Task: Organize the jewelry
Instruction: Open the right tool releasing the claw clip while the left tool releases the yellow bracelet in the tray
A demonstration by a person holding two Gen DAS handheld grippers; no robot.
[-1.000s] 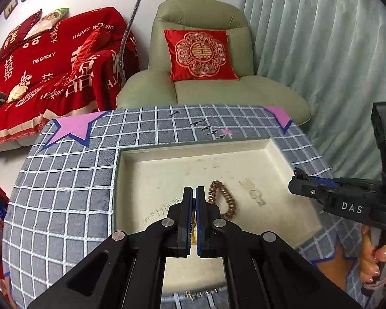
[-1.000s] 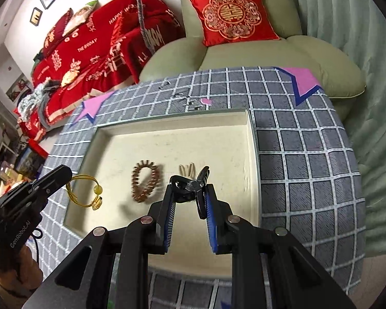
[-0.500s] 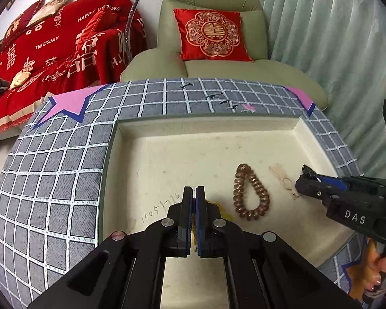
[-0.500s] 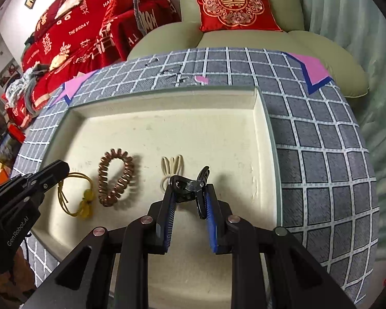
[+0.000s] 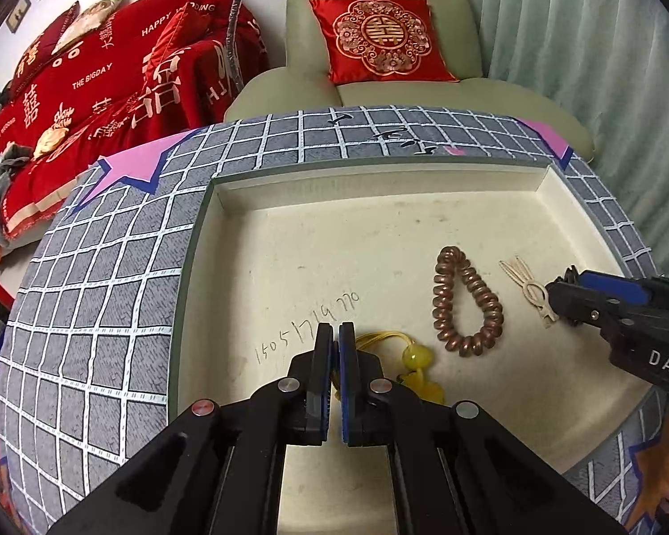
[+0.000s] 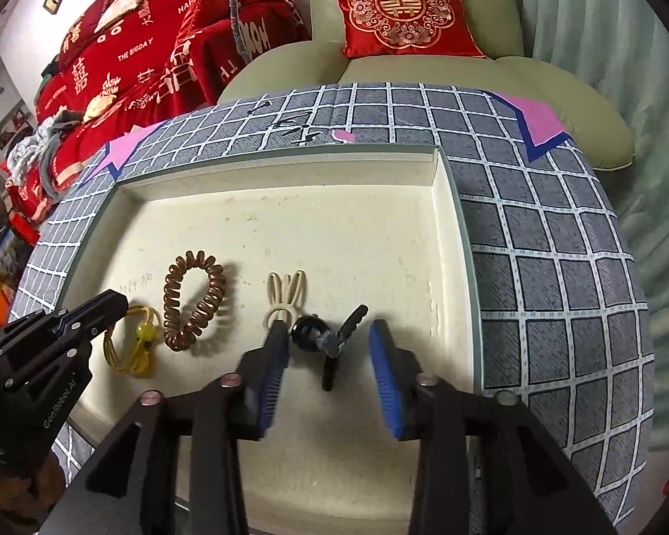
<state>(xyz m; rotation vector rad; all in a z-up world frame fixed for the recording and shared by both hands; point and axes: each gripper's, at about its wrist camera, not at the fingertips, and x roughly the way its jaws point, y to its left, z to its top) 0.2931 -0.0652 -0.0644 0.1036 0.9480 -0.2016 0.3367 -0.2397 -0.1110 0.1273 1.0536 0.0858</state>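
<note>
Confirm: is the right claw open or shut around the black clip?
Open. The right claw has its blue pads spread wide, and the black clip lies loose on the tray between them.

In the tray [image 6: 441,205], left to right: corded bead bracelet [image 6: 134,347], coil bracelet [image 6: 192,307], rabbit clip [image 6: 285,296], dark clip [image 6: 330,339].

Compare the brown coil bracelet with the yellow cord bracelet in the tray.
The brown coil bracelet is a thick spiral loop; the yellow cord bracelet is thin string with beads. The coil lies free; the left claw is shut on the cord. Both rest in the cream tray.
</note>
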